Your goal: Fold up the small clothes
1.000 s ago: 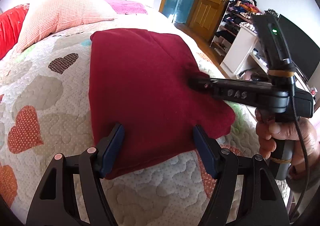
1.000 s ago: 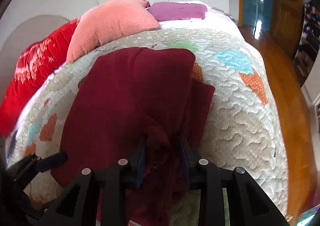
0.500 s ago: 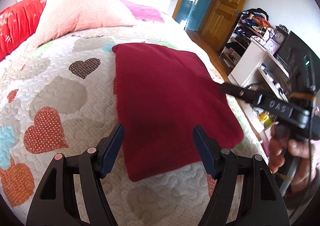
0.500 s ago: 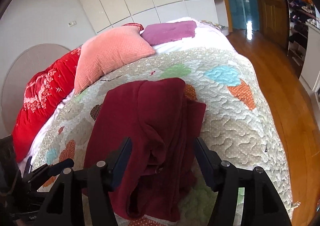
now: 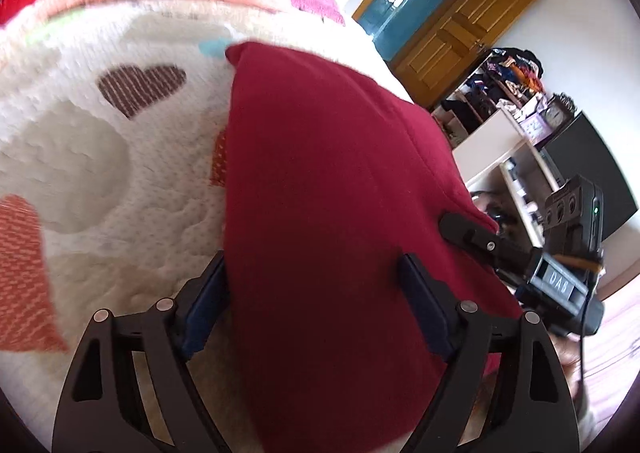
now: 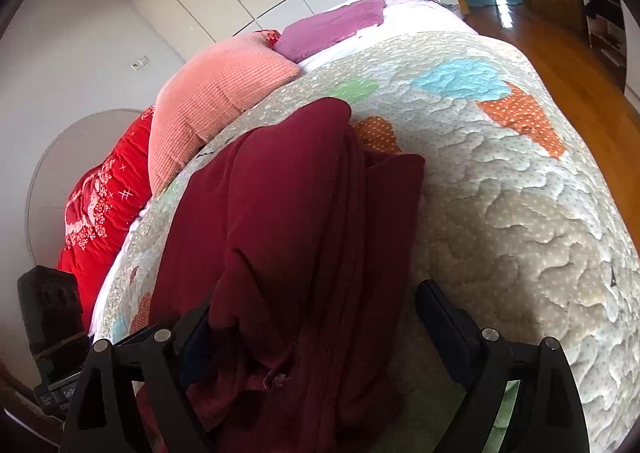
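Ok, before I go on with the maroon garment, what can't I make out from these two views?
- Near hem of the maroon garment: left wrist view, cut off by the bottom edge and the left gripper, its jaws opening.
- Bunched folds: right wrist view, layers overlap; what kind of garment it is cannot be told.
- Quilt and pillows: left wrist view, blurred.
- Right gripper, jaws opening: whether its left finger touches cloth is unclear.
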Tool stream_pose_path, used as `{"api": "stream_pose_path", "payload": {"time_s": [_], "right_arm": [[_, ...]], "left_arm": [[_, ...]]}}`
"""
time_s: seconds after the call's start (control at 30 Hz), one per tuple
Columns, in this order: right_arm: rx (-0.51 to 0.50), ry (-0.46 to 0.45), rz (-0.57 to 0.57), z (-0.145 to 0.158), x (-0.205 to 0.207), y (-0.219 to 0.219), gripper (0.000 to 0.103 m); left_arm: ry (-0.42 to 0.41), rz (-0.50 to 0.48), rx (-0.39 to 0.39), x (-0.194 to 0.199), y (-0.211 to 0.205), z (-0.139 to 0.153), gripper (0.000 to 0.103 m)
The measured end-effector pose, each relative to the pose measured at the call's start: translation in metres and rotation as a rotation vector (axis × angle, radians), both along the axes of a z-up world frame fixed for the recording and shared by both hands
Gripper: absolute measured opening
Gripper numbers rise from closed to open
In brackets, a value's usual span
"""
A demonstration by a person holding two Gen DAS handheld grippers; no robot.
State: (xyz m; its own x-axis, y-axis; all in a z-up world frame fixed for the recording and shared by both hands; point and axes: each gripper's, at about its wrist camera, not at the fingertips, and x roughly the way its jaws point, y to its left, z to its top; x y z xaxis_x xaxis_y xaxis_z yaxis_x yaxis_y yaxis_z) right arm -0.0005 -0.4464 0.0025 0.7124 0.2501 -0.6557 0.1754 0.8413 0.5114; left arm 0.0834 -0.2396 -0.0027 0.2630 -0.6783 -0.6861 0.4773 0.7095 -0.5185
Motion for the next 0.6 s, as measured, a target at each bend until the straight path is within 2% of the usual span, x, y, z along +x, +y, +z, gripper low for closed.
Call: {"api": "stream_pose_path", "payload": {"time_s": [0.03, 0.07, 0.1, 0.13, 0.2, 0.33, 0.43, 0.53, 0.6], "right_arm": [[0.001, -0.004, 0.008, -0.001, 0.003, 0.002, 0.089], [-0.002, -0.013, 0.022, -0.002, 0.006, 0.004, 0.070], [0.005, -0.025, 0.042, 0.000, 0.007, 0.006, 0.059], [0.006, -0.033, 0.045, 0.002, 0.007, 0.010, 0.055], [-0.037, -0.036, 0.047, 0.012, 0.002, 0.018, 0.044], [-0.012, -0.075, 0.092, 0.036, -0.017, 0.035, 0.042], [0.005, -0.084, 0.147, 0.047, -0.038, 0.058, 0.042], [0.025, -0.076, 0.204, 0.042, -0.060, 0.085, 0.042], [0.008, -0.049, 0.236, 0.033, -0.071, 0.103, 0.049]], "left_arm": [[0.006, -0.002, -0.011, 0.001, -0.001, -0.001, 0.084], [0.004, -0.006, -0.012, 0.002, -0.001, 0.000, 0.083], [0.000, -0.006, -0.007, 0.001, -0.001, 0.002, 0.077], [-0.009, -0.005, -0.006, -0.001, 0.000, 0.005, 0.074], [-0.029, -0.008, -0.010, -0.007, 0.006, 0.012, 0.059], [-0.076, -0.020, -0.030, -0.032, 0.032, 0.041, 0.055], [-0.106, -0.010, -0.003, -0.059, 0.059, 0.058, 0.055], [-0.108, 0.001, 0.044, -0.091, 0.088, 0.060, 0.055], [-0.092, 0.013, 0.089, -0.109, 0.101, 0.048, 0.055]]}}
